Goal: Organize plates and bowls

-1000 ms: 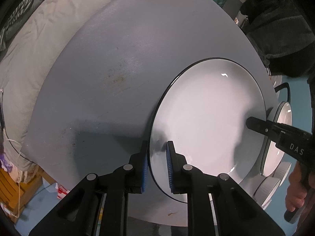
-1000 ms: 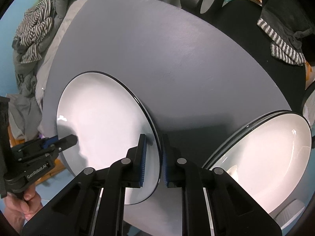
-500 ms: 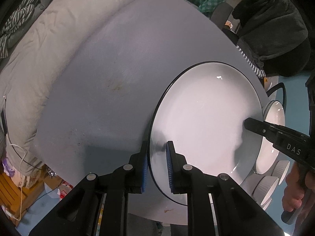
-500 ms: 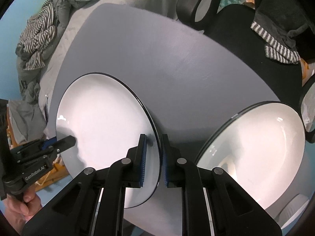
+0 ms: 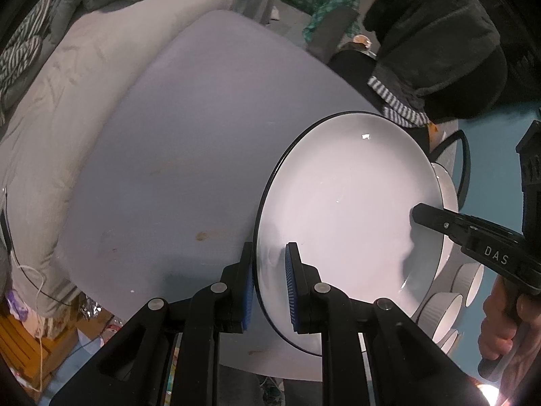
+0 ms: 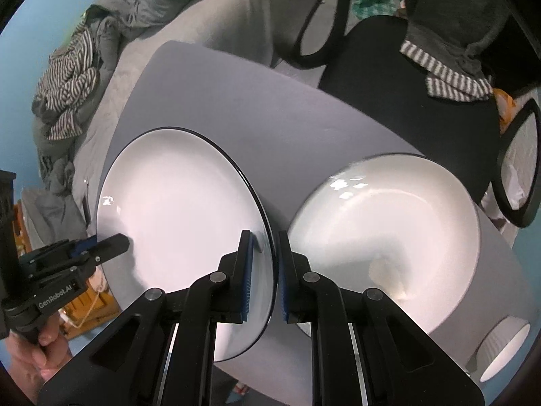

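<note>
Both grippers clamp opposite rim edges of one black-rimmed plate (image 5: 345,223): left gripper (image 5: 269,286) at lower centre, right gripper (image 6: 263,277) likewise, with the stacked plates (image 6: 389,237) lying lower right, nearer the right gripper.

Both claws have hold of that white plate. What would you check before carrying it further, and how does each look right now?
1. Left gripper pads on the plate rim: ok.
2. Right gripper clamped on the opposite rim: ok.
3. Plate clear of the grey table: ok, it looks lifted.
4. Plate level: not ok, it looks tilted.
5. Stacked plates free on top to receive it: ok.
6. Small bowls out of the way: cannot tell.
</note>
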`<act>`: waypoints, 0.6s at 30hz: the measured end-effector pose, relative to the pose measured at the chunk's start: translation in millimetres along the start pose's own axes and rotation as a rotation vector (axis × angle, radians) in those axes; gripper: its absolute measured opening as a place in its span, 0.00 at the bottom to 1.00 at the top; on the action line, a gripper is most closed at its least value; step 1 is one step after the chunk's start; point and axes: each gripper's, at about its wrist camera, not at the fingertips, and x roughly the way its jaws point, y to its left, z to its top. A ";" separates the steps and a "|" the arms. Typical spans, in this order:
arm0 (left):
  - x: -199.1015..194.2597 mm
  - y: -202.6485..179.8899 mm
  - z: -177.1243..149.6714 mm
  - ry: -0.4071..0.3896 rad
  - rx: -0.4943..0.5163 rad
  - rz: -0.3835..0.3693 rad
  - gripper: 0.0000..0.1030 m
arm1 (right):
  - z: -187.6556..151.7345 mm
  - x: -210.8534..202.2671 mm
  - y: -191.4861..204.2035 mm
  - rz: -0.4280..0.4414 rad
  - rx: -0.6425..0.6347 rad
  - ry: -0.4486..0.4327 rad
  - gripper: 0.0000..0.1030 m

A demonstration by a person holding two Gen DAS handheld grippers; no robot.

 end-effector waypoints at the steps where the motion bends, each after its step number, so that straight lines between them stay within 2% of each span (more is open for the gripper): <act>1: 0.0 -5.0 0.1 -0.001 0.009 0.001 0.16 | -1.7 -3.5 -5.8 0.001 0.010 -0.006 0.13; 18: 22.2 -103.6 6.4 0.034 0.156 0.003 0.16 | -31.6 -41.4 -99.6 -0.005 0.168 -0.060 0.13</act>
